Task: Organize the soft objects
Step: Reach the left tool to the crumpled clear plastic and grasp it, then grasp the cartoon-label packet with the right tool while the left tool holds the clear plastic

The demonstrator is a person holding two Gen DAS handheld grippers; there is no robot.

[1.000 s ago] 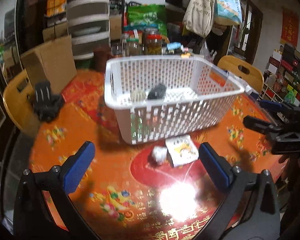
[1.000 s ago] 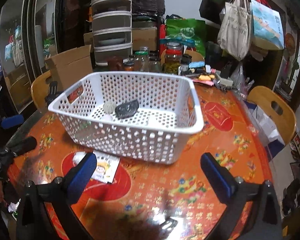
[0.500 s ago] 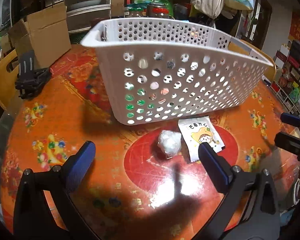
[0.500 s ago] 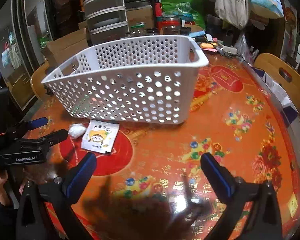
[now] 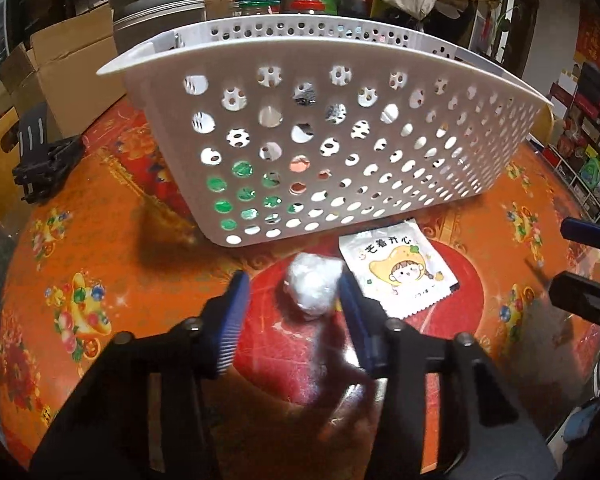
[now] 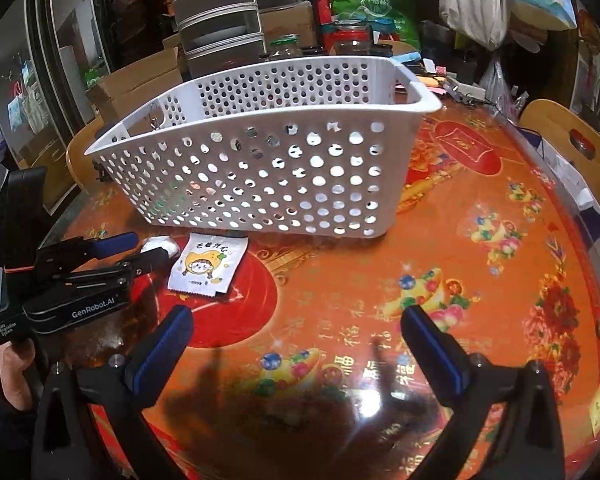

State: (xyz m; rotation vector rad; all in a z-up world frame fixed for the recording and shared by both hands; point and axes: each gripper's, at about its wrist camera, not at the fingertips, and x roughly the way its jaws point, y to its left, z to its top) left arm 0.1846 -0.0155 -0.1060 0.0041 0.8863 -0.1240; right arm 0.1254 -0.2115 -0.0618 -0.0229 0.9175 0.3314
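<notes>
A crumpled white wad (image 5: 312, 290) lies on the red and orange table (image 5: 100, 248), just in front of the white perforated basket (image 5: 340, 64). My left gripper (image 5: 294, 304) straddles the wad with its jaws closing; the right finger touches it and the left finger stands a little apart. A white packet with a cartoon print (image 5: 396, 268) lies flat right beside the wad. In the right wrist view the left gripper (image 6: 140, 250) sits around the wad (image 6: 160, 244), next to the packet (image 6: 208, 264). My right gripper (image 6: 298, 344) is open over bare table, nothing between its fingers.
The basket (image 6: 260, 116) holds a few small items, seen only through its holes. A black clip-like object (image 5: 44, 168) lies at the table's left edge. Cardboard boxes (image 5: 60, 68), jars and bags crowd the back. A wooden chair (image 6: 568, 148) stands at the right.
My left gripper sank towards the table and moved up to the wad, and its jaws narrowed around it. My right gripper dropped lower towards the table and stayed open.
</notes>
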